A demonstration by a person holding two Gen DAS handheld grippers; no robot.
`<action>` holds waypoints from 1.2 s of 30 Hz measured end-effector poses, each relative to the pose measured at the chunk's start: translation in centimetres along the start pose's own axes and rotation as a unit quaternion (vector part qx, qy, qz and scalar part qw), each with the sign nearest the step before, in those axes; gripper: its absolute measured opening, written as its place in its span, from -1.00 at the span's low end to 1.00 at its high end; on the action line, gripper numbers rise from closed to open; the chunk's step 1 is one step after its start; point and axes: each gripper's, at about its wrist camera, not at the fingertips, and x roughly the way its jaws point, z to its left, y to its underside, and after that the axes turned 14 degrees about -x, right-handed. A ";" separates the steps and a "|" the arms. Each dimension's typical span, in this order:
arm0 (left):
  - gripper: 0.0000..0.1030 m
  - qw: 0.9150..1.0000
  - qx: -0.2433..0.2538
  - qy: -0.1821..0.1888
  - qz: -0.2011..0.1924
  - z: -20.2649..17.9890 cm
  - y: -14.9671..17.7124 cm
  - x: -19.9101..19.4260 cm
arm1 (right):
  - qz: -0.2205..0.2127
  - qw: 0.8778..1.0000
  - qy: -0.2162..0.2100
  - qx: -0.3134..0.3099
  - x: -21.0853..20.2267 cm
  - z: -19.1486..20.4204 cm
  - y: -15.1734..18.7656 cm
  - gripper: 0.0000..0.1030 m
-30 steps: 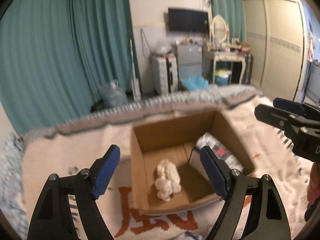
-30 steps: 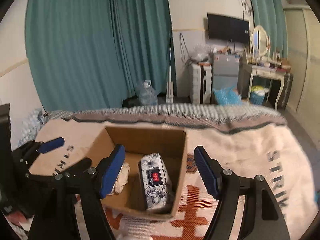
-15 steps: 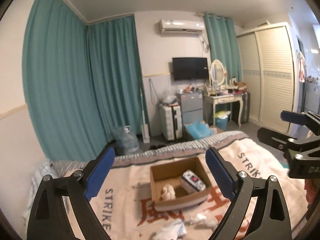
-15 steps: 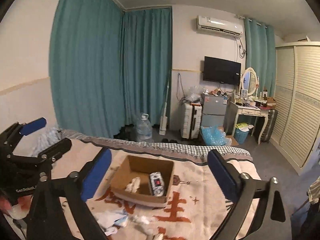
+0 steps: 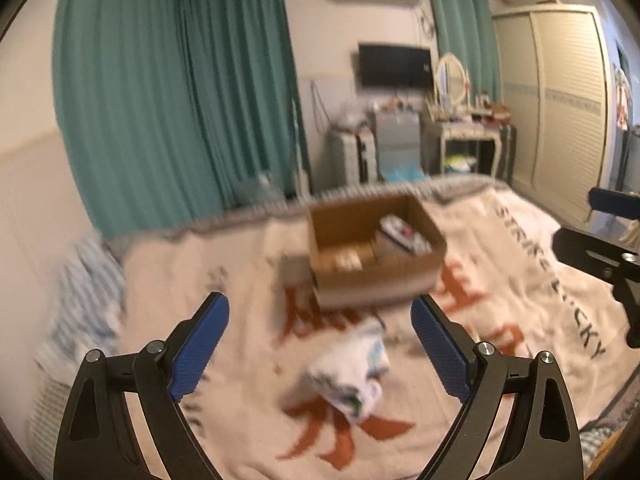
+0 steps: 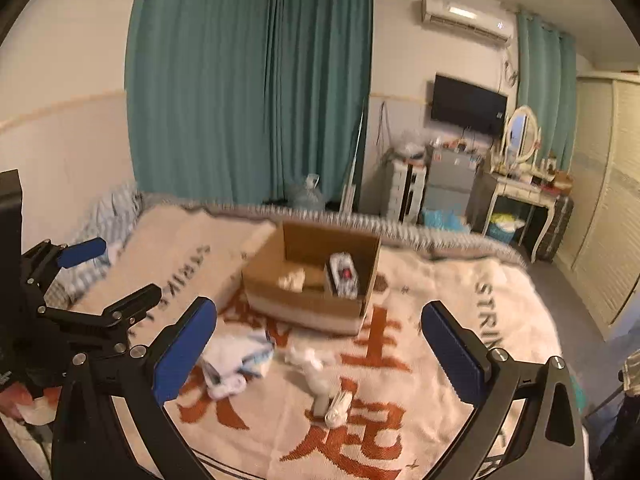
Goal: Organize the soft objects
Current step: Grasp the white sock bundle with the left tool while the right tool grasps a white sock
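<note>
An open cardboard box (image 5: 372, 256) (image 6: 316, 280) stands on the bed and holds a patterned tissue pack (image 5: 404, 236) (image 6: 344, 276) and a white crumpled cloth (image 6: 292, 280). A white and teal cloth bundle (image 5: 352, 376) (image 6: 236, 364) lies on the blanket in front of the box. A white twisted cloth (image 6: 320, 376) lies to its right. My left gripper (image 5: 320, 344) is open and empty above the bundle. My right gripper (image 6: 320, 344) is open and empty above the twisted cloth. The left gripper also shows at the left of the right wrist view (image 6: 116, 276).
The bed is covered by a cream blanket (image 6: 460, 320) with orange characters and black lettering. A striped blue pillow (image 5: 88, 296) lies at the bed's left edge. Teal curtains, a dresser (image 6: 516, 192) and a wardrobe stand beyond the bed.
Both grippers rose well away from the box, then came back down toward the bed. They now hover over the loose cloths in front of the box. Both stayed open.
</note>
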 end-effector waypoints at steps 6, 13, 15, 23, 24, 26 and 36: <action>0.82 0.998 -0.012 -0.022 0.058 0.3 4.5 5.9 | 0.063 0.997 -0.038 0.012 8.6 0.5 4.4 0.98; 0.82 0.992 -0.025 -0.016 0.123 1.0 7.5 12.0 | 0.155 0.985 -0.073 0.000 18.0 2.6 9.0 0.50; 0.82 0.990 -0.032 -0.013 0.136 1.3 8.2 13.3 | 0.171 0.982 -0.074 -0.006 19.5 3.0 9.8 0.44; 0.81 0.990 -0.014 -0.012 0.141 0.8 9.7 15.6 | 0.225 0.972 -0.066 0.031 23.8 2.5 13.0 -0.11; 0.81 0.990 -0.012 -0.013 0.141 0.8 9.9 15.8 | 0.228 0.971 -0.060 0.031 24.0 2.4 13.1 -0.26; 0.79 0.991 -0.014 -0.021 0.128 1.0 9.8 15.9 | 0.225 0.972 -0.054 0.038 23.8 2.2 13.1 -0.33; 0.25 0.990 -0.037 0.014 0.136 2.1 9.8 14.8 | 0.179 0.979 -0.069 0.062 20.7 2.4 11.7 -0.39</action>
